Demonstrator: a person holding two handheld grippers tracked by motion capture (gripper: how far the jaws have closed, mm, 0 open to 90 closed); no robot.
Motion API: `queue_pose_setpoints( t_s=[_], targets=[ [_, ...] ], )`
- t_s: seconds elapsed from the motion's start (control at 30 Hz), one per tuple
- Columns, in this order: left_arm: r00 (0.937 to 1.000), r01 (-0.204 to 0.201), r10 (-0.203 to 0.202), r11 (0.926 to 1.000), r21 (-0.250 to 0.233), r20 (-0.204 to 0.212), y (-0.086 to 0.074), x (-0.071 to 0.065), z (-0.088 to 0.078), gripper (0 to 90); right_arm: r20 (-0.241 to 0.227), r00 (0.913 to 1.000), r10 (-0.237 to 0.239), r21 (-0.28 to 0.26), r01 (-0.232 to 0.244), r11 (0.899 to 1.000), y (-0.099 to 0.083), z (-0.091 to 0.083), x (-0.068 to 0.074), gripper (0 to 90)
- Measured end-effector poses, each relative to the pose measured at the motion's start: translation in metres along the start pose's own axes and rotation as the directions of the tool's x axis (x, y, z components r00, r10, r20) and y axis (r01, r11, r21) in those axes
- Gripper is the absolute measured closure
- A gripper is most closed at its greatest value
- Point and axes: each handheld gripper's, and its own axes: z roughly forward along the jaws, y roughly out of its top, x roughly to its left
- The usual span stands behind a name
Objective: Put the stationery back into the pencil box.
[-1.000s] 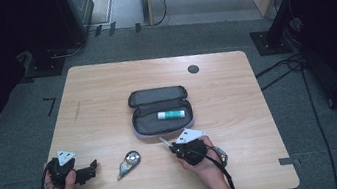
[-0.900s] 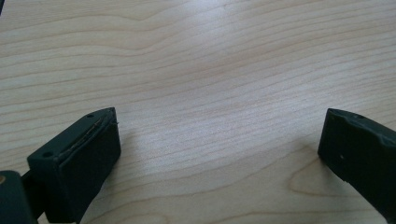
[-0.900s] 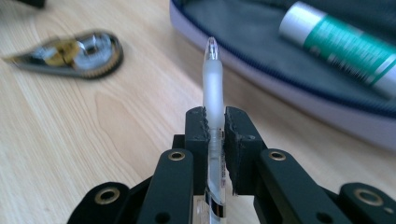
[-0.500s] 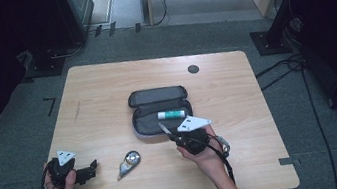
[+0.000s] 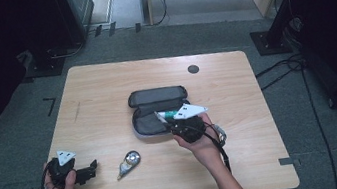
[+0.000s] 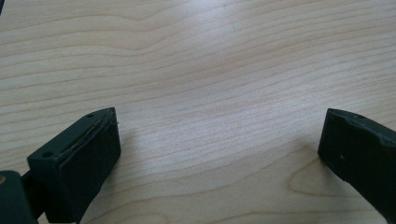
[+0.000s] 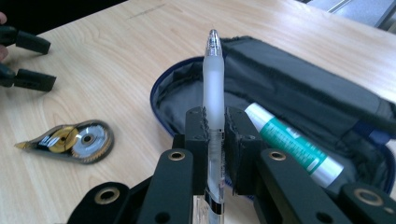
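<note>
Your right gripper [image 7: 215,126] pinches a pen [image 7: 213,84] between its jaws; the pen's tip sticks out past them, over the open case [image 7: 299,93]. A green-banded tube [image 7: 289,142] lies in the case, just right of those jaws. The tape roller [image 7: 77,140] lies to their left. Your left gripper [image 6: 219,154] rests on the table [image 6: 210,70], jaws spread, nothing between them.

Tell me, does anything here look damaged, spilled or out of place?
Nothing stands out. The pencil case lies open with a green-white tube inside, the correction tape rests flat on the table, and the pen looks intact.
</note>
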Motion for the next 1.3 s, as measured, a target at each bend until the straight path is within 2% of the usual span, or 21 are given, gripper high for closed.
queue_pose_setpoints(
  t_s=[0.23, 0.4, 0.8, 0.87, 1.07, 1.1, 1.3],
  targets=[
    [1.0000, 0.002, -0.002, 1.0000, -0.002, 0.000, 0.000, 0.000, 0.000, 0.0, 0.017, 0.9999, -0.002, 0.004, 0.002, 1.000, 0.016, 0.009, -0.010, 80.3],
    [1.0000, 0.000, 0.000, 1.0000, 0.000, 0.000, 0.000, 0.000, 0.000, 0.0, 0.013, 0.9997, -0.019, 0.013, 0.019, 1.000, 0.023, 0.019, -0.017, 80.3],
    [1.0000, -0.003, 0.003, 1.0000, 0.000, -0.001, 0.000, 0.000, 0.000, 0.0, 0.006, 0.9999, -0.012, 0.002, 0.012, 1.000, 0.038, 0.036, -0.032, 80.2],
    [1.0000, -0.002, 0.002, 1.0000, 0.000, -0.001, 0.000, 0.000, 0.000, 0.0, 0.000, 0.9999, -0.015, -0.002, 0.015, 1.000, 0.038, 0.040, -0.033, 80.2],
    [1.0000, -0.002, 0.002, 1.0000, 0.000, -0.001, 0.000, 0.000, 0.000, 0.0, 0.004, 0.9994, -0.035, 0.029, 0.035, 0.999, 0.034, 0.054, -0.034, 80.2],
    [1.0000, -0.002, 0.002, 1.0000, 0.000, -0.001, 0.000, 0.000, 0.000, 0.0, 0.009, 0.9987, -0.050, 0.027, 0.049, 0.998, 0.032, 0.057, -0.034, 80.2],
    [1.0000, -0.002, 0.002, 1.0000, 0.000, -0.001, 0.000, 0.000, 0.000, 0.0, 0.004, 0.9978, -0.067, 0.051, 0.067, 0.996, 0.028, 0.063, -0.030, 80.2]
  ],
)
